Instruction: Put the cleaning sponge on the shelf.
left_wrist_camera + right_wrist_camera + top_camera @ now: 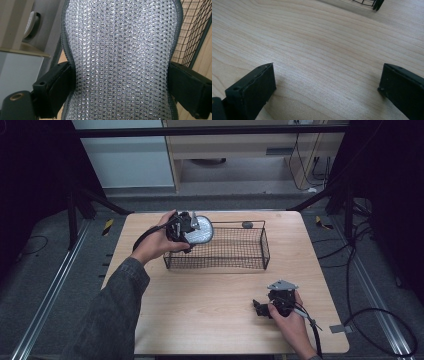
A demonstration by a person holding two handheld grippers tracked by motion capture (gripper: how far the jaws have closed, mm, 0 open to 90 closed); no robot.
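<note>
Two grippers: the left gripper (192, 227) squeezes a shiny silver pad (120, 60) over the wire basket (250, 262); the right gripper (260, 309) rests spread wide above the table (317, 45).

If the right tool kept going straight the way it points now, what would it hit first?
Probably the wooden table: the right tool points low over bare wood, open and holding nothing. The wire basket lies farther along, though depth is unclear.

High view overlooking table (215, 295), gripper views close, all sharing basket (240, 250)
</note>
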